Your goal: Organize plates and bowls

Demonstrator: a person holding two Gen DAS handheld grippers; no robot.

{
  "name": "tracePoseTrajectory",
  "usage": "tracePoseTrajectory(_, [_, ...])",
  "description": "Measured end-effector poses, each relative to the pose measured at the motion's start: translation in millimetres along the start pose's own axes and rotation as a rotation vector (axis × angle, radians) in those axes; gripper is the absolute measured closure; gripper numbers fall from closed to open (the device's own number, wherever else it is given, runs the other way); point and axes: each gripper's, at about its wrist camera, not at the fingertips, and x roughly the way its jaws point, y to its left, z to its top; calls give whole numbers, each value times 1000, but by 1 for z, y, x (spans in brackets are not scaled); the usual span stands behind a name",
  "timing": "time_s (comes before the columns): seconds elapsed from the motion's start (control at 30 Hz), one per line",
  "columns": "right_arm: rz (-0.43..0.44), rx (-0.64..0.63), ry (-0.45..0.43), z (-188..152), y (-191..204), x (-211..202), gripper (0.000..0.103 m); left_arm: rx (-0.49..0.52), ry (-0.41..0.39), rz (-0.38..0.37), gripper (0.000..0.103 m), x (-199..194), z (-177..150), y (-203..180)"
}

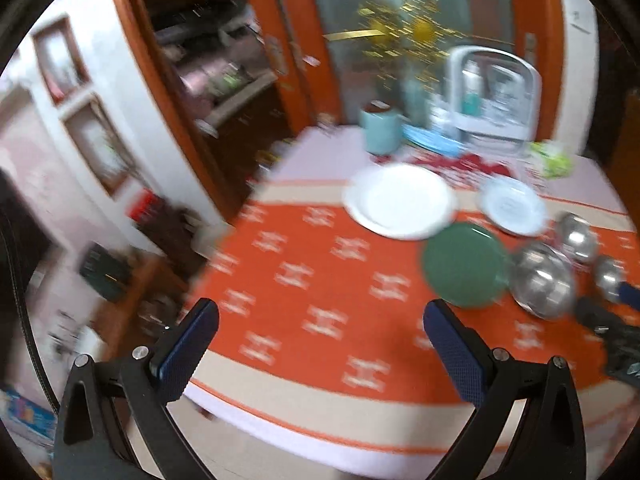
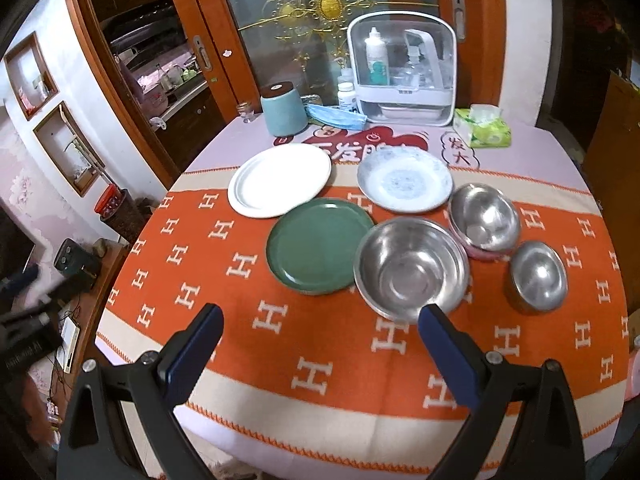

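On the orange patterned tablecloth (image 2: 280,340) lie a white plate (image 2: 280,180), a green plate (image 2: 318,246) and a pale blue patterned plate (image 2: 404,180). Three steel bowls stand to the right: a large one (image 2: 412,268), a medium one (image 2: 484,216), a small one (image 2: 538,276). My right gripper (image 2: 320,328) is open and empty, above the table's near part, its right finger just in front of the large bowl. My left gripper (image 1: 320,320) is open and empty over the table's left part; the white plate (image 1: 400,200), green plate (image 1: 464,264) and large bowl (image 1: 544,280) lie ahead to its right. This view is blurred.
At the table's back stand a teal canister (image 2: 282,110), a white clear-fronted storage box (image 2: 404,68), a tissue box (image 2: 484,128), a pill bottle (image 2: 346,96) and a blue face mask (image 2: 336,117). Orange wooden doors (image 2: 208,32) rise behind. The floor with clutter lies left of the table edge.
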Motion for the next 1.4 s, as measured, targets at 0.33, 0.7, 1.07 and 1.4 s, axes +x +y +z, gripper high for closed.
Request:
tracePoseTrajectory(0.33, [-10,22,-11,111,19,77,17,29,-5,9,1,107,107,61])
tracePoseTrajectory(0.7, [-10,196,260,181,-8,275,63,20,315,-292,7,377,132,-13])
tracePoseTrajectory(1.07, [-20,318,366,180,-36,354,67,-90,516,-450,24,481,117,-45])
tracePoseTrajectory(1.4, [-41,217,347,184,-13,361,85,-66,509,-514,83,480,121,-63])
